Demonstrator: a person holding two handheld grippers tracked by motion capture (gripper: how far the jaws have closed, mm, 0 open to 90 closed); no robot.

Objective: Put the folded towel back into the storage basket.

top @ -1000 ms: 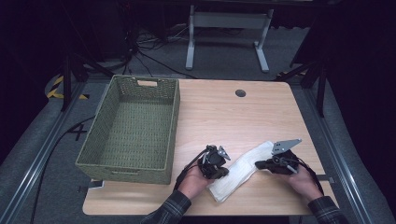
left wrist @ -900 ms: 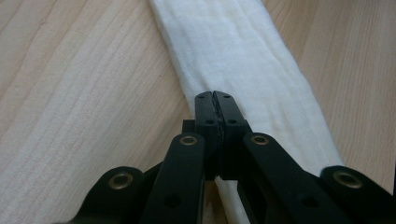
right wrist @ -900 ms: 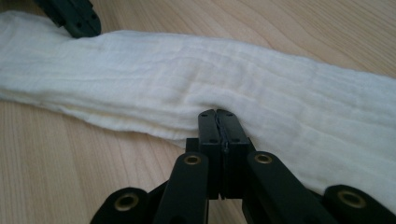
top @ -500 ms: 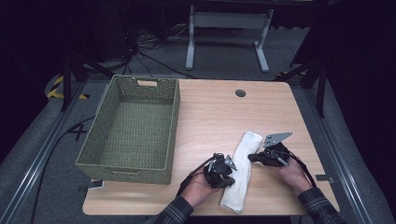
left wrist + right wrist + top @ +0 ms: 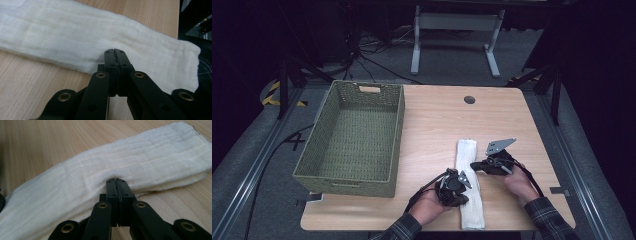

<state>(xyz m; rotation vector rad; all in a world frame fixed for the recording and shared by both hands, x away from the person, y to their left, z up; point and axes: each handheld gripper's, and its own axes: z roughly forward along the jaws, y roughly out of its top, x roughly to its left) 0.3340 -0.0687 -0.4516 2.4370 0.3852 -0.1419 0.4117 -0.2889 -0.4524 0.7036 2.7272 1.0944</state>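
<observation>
High view: a folded white towel (image 5: 470, 184) lies lower centre on the table (image 5: 437, 120). The left gripper (image 5: 460, 186) meets it from the left, the right gripper (image 5: 475, 165) from the right, both hands low.

Left gripper view: jaws together against the towel's (image 5: 75, 37) edge.

Right gripper view: jaws together, pressed into the towel's (image 5: 120, 162) side.

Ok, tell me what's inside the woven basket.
The woven basket looks empty: its woven floor shows bare in the high view. The strip of floor just behind its near wall is hidden by that wall. The folded white cloth lies outside, on the table.
</observation>
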